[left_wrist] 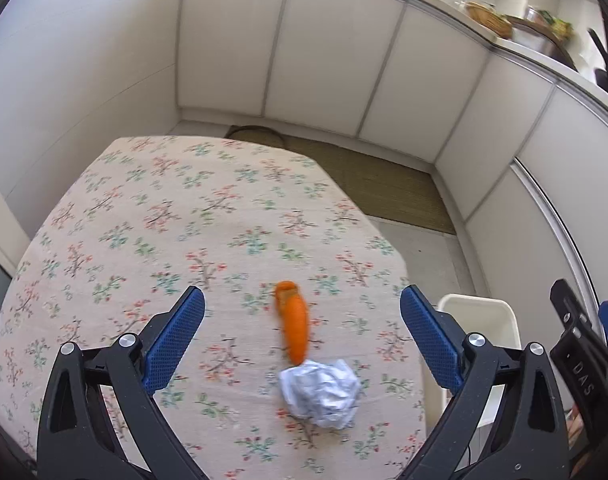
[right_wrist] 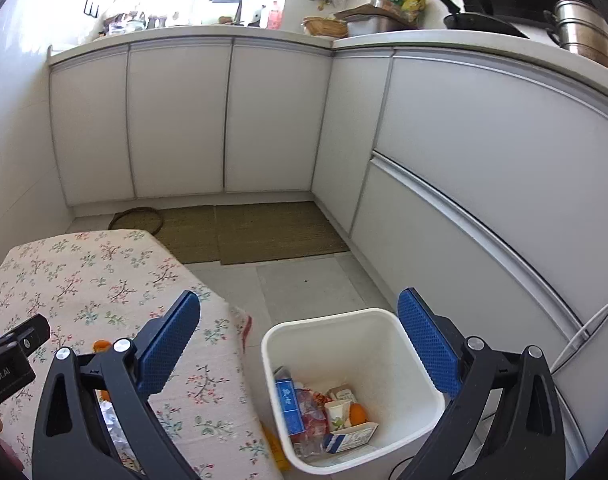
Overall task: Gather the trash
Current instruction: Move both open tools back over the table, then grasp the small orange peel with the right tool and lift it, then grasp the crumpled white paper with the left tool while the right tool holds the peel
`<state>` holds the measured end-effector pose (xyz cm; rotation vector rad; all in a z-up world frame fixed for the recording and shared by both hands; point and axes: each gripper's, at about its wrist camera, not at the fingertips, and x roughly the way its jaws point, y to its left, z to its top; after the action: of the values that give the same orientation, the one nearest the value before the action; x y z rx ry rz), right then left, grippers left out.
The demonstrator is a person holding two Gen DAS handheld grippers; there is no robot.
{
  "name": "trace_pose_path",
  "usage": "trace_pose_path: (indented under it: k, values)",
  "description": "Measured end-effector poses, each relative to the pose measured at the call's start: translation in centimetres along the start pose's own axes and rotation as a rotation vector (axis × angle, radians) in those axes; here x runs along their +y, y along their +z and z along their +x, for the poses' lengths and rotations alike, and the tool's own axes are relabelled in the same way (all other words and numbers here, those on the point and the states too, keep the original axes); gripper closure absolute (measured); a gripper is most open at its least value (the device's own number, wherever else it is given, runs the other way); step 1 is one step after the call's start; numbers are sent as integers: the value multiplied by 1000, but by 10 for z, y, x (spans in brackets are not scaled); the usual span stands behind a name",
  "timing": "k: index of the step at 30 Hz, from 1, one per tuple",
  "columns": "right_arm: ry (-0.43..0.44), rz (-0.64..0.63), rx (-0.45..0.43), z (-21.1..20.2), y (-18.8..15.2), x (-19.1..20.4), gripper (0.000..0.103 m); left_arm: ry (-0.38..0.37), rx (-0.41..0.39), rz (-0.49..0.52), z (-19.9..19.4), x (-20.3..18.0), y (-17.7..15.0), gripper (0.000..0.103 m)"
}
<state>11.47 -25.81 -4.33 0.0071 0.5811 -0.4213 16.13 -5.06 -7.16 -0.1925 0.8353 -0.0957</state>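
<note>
An orange carrot-like piece [left_wrist: 292, 322] lies on the floral tablecloth [left_wrist: 144, 220], touching a crumpled white paper ball [left_wrist: 320, 393] just in front of it. My left gripper [left_wrist: 302, 320] is open above them, with both between its blue fingers. A white bin [right_wrist: 353, 390] stands on the floor right of the table and holds several cartons and wrappers. My right gripper [right_wrist: 300, 320] is open and empty above the bin's near-left rim. The bin's rim also shows in the left wrist view [left_wrist: 479, 312]. In the right wrist view the carrot [right_wrist: 101, 346] and paper [right_wrist: 114, 420] are mostly hidden behind the left finger.
White kitchen cabinets [right_wrist: 224, 120] run along the back and right. Woven brown mats [right_wrist: 256, 232] lie on the tiled floor beyond the table. The counter [right_wrist: 423, 36] carries pans, pots and clutter. The other gripper's body [right_wrist: 8, 356] shows at the left edge.
</note>
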Motion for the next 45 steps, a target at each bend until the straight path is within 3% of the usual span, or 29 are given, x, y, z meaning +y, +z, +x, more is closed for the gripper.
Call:
trace_pose_path:
  k: [8,14,22,29,36,39,45]
  values:
    - [107,-77,101,17,-7,71,7,87,5,-110,-11,72,9,9]
    - [199,-140,252,43,-25,131,7,127,18,-216,-20,126,12,9]
    - [305,-134,514,97,-54,190,7,132,32,-223,-24,157,9,9]
    - [311,-201,590,122,-72,219,11,142,65,-233,-19,176,2,9]
    - [352,-193,680,137,-86,226,48,142,84,-243,-14,181,0,9]
    - [371,-189,672,134,-82,225,82,139,95,-245,-9,179,-1,9]
    - [410,-113,626,121,-64,205,85,111,133,-239,2,164,-4,9]
